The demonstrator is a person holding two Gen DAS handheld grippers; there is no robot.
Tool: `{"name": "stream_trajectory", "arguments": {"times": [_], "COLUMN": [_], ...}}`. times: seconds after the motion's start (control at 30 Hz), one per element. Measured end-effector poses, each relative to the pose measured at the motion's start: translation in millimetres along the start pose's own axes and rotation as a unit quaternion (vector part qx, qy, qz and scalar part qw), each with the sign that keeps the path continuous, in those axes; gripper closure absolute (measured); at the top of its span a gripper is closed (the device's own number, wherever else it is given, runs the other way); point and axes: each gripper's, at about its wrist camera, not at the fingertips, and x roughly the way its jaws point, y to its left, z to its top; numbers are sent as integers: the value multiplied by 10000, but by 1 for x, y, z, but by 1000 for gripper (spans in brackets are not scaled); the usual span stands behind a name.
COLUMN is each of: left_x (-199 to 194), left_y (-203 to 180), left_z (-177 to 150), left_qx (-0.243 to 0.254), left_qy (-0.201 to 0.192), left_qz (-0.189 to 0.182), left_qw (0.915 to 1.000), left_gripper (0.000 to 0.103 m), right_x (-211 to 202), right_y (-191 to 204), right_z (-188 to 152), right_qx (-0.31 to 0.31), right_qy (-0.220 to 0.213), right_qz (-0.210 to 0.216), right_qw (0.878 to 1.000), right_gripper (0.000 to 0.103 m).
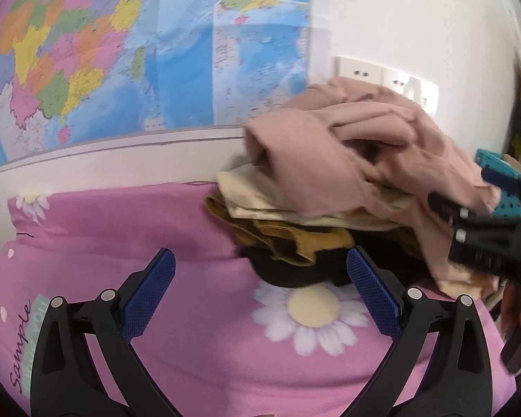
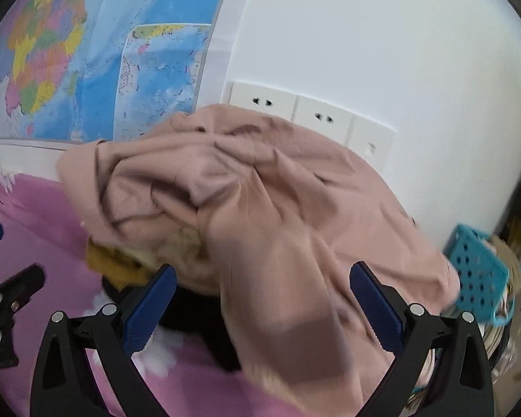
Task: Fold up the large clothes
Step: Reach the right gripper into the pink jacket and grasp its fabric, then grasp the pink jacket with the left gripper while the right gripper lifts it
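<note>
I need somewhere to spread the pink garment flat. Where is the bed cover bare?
The pink daisy bed cover lies bare left of the clothes pile, from the map wall to the open left gripper. It is crowded on the right: the pink garment tops the pile, with the blue basket beyond.

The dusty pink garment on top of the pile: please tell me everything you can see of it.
The dusty pink garment looks like soft, matte knit cloth, crumpled and unfolded. It lies on top of a pile of cream, mustard and black clothes on the pink daisy bedsheet. One part hangs down between the open fingers of the right hand-held gripper.
</note>
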Motion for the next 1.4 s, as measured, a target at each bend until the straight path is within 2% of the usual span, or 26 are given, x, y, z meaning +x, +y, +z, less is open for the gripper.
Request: {"name": "stream_trajectory", "arguments": {"times": [0.13, 0.33, 0.37, 0.4, 0.43, 0.47, 0.5, 0.53, 0.57, 0.63, 0.77, 0.83, 0.97, 1.1, 1.17, 1.3, 1.4], "left_x": [15, 28, 30, 32, 34, 36, 38, 40, 42, 45, 50, 51, 47, 46, 48, 51, 54], "left_y": [17, 34, 36, 38, 41, 44, 47, 50, 54, 58, 56, 48, 27, 8, -5, -28, -54], "left_z": [4, 6, 6, 7, 7, 8, 8, 9, 11, 14, 28, 39, 57, 66, 67, 73, 81], "left_qx": [-142, -157, -142, -120, -105, -106, -118, -135, -150, -152, -16, 117, 426, 762, 1015, 1477, 1845], "left_qy": [91, 128, 148, 162, 176, 176, 173, 177, 171, 128, -34, -183, -563, -901, -1045, -1305, -1533], "left_qz": [127, 339, 364, 400, 427, 443, 457, 455, 431, 375, -12, -355, -966, -1666, -1694, -2126, -2199], "left_qw": [9998, 9992, 9991, 9990, 9989, 9988, 9987, 9987, 9988, 9991, 10000, 9991, 9928, 9789, 9747, 9570, 9456], "left_gripper": [5, 5, 5, 5, 5, 5, 5, 5, 5, 5, 5, 5, 5, 5, 5, 5, 5], "right_x": [26, 60, 63, 64, 64, 63, 61, 52, 45, 15, -40, -67, -104, -124, -125, -125, -126], "right_y": [23, 67, 69, 68, 64, 56, 49, 38, 31, 12, -41, -73, -122, -154, -164, -173, -183], "right_z": [30, 56, 59, 65, 68, 75, 79, 85, 89, 103, 135, 148, 170, 177, 174, 174, 171], "right_qx": [-656, -1732, -1809, -1794, -1729, -1567, -1417, -1205, -1124, -958, -315, 60, 591, 940, 1051, 1199, 1348], "right_qy": [-121, -307, -306, -284, -228, -80, -35, -77, -139, -416, -840, -1088, -1461, -1567, -1608, -1740, -1745], "right_qz": [-31, -40, -39, 55, 169, 405, 578, 809, 848, 896, 1004, 1110, 1013, 1068, 1125, 1193, 1297], "right_qw": [9978, 9844, 9830, 9833, 9845, 9868, 9882, 9894, 9899, 9905, 9909, 9878, 9823, 9774, 9749, 9701, 9667], "right_gripper": [6, 7, 17, 40, 53, 74, 85, 87, 89, 91, 93, 94, 94, 94, 94, 94, 94]}}
